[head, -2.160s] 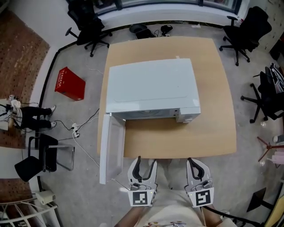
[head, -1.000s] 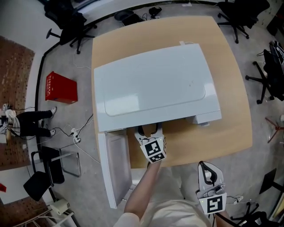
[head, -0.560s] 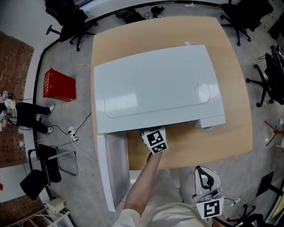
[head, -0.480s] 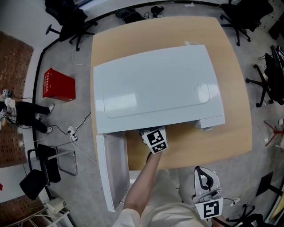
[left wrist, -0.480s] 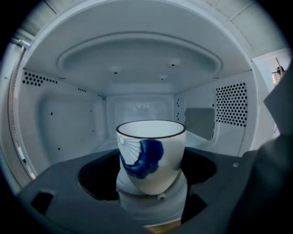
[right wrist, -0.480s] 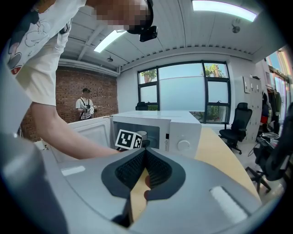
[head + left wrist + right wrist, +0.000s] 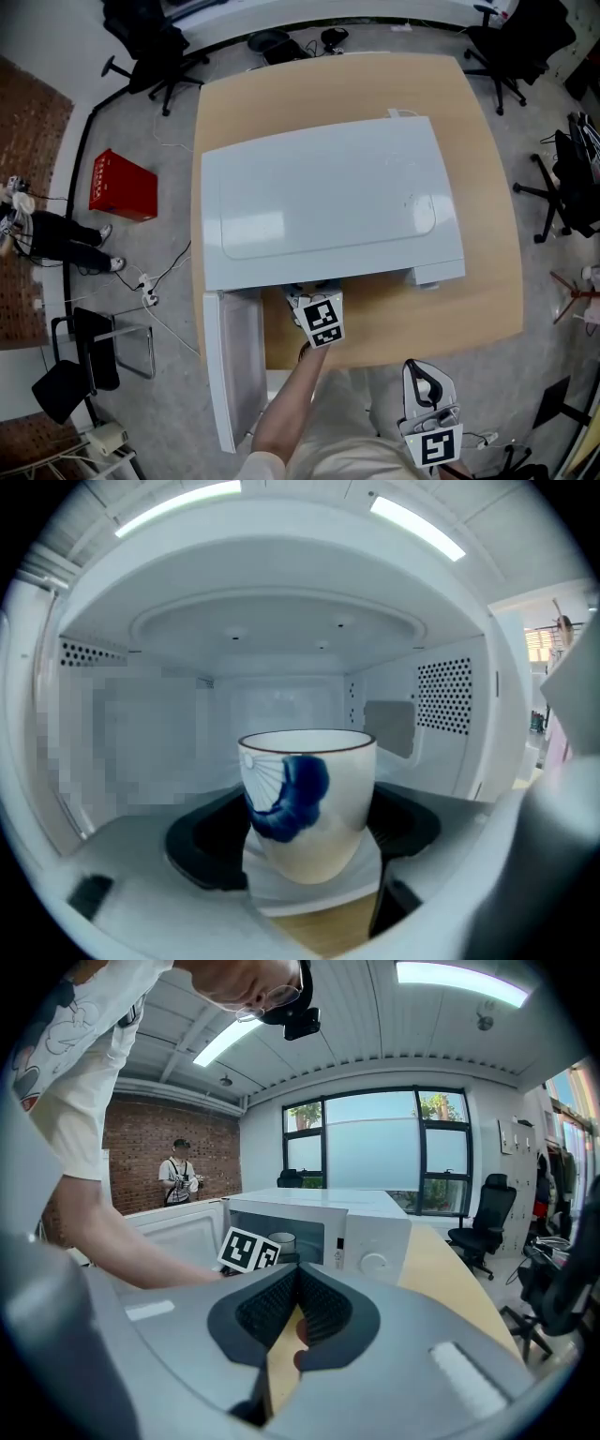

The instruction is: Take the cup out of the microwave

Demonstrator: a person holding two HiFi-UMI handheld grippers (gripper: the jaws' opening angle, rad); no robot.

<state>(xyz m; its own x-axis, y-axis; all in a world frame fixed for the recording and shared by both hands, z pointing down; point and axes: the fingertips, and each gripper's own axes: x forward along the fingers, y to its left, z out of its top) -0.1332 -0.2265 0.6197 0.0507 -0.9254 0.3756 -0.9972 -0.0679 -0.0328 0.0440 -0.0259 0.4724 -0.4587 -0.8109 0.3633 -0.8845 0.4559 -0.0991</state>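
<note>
A white cup [image 7: 307, 803] with a blue brush pattern stands upright inside the open white microwave [image 7: 328, 202]. My left gripper [image 7: 307, 819] reaches into the oven mouth. Its black fingers [image 7: 202, 850] flank the cup on both sides, and the jaws are closing around it with no clear press visible. From above only its marker cube [image 7: 322, 319] and the forearm show; the fingertips are hidden under the oven top. My right gripper [image 7: 424, 394] hangs back off the table's front edge, shut and empty. Its view shows the cup [image 7: 281, 1239] small in the oven opening.
The microwave door [image 7: 232, 366] swings out past the front left of the wooden table [image 7: 478, 281]. On the floor are a red box [image 7: 122, 186], cables and office chairs [image 7: 155, 42] [image 7: 516, 42]. A person [image 7: 56, 244] stands at the left.
The left gripper went from in front of the table into the microwave mouth and has stayed there. The right gripper dropped back toward the body.
</note>
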